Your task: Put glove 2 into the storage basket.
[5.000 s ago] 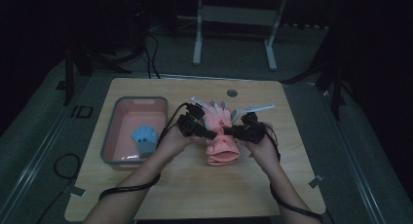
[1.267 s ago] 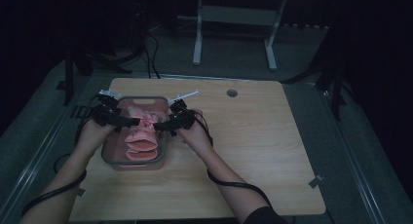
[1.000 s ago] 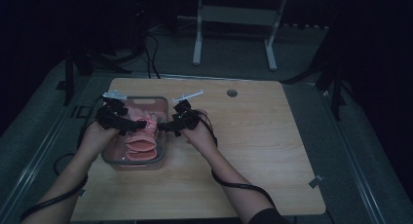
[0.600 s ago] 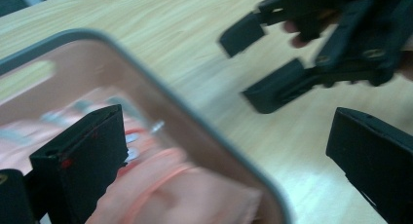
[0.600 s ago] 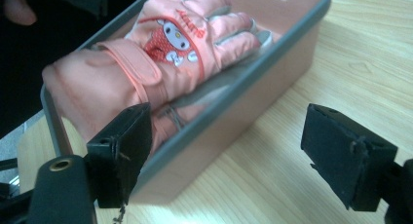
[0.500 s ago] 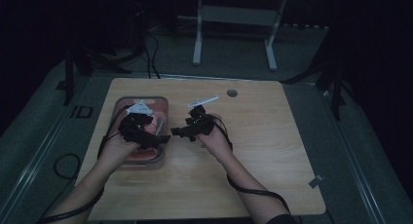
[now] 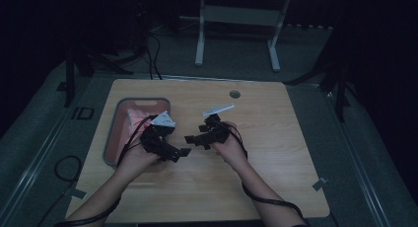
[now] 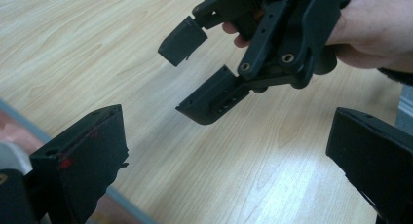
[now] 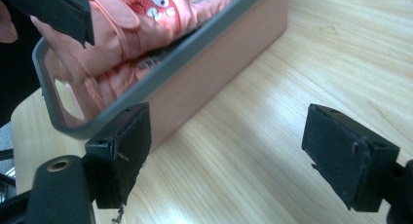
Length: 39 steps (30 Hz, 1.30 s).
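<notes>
Two open hand-held grippers over the bench [image 7: 276, 158], both empty.
We see the left hand-held gripper [image 7: 173, 151] and right hand-held gripper [image 7: 195, 139] released, facing each other beside the tray [image 9: 160, 73], where the pink glove [image 9: 146, 19] lies inside.

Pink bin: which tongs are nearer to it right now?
Left. The left tongs hang open just past the pink bin's right rim. The right tongs are farther right over bare table, also open, facing the bin.
</notes>
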Motion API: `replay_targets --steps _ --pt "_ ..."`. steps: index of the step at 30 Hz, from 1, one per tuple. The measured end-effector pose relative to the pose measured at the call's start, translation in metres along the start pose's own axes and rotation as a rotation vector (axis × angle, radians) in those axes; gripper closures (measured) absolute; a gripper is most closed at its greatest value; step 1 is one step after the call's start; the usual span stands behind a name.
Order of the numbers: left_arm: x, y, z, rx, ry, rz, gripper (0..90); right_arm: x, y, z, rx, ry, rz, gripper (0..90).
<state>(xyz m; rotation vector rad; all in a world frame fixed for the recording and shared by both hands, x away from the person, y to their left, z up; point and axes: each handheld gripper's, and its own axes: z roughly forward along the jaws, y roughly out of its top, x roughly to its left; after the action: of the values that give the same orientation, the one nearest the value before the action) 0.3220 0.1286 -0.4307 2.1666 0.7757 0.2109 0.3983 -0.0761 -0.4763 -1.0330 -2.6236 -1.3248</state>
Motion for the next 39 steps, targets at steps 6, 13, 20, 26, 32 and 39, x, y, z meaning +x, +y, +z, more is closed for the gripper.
replay_targets --steps 6,13,20,26,32,39 --pt "-0.015 0.003 0.013 0.002 -0.016 0.044 1.5 -0.006 -0.013 -0.009 -0.003 0.005 -0.008 17.5" --pt "-0.029 0.005 0.029 -0.001 -0.06 0.07 1.5 -0.013 -0.028 -0.017 -0.003 0.0 -0.024 17.2" --pt "-0.042 0.002 0.046 0.031 -0.08 0.107 1.5 -0.019 -0.042 -0.024 -0.002 -0.004 -0.042 17.0" --pt "-0.05 -0.006 0.056 0.045 -0.092 0.133 1.5 -0.024 -0.056 -0.025 0.0 -0.005 -0.053 17.0" --pt "-0.056 -0.013 0.065 0.059 -0.101 0.158 1.5 -0.026 -0.069 -0.026 -0.003 0.012 -0.069 16.4" --pt "-0.062 -0.022 0.076 0.063 -0.142 0.169 1.5 -0.027 -0.086 -0.025 -0.003 0.019 -0.08 16.3"
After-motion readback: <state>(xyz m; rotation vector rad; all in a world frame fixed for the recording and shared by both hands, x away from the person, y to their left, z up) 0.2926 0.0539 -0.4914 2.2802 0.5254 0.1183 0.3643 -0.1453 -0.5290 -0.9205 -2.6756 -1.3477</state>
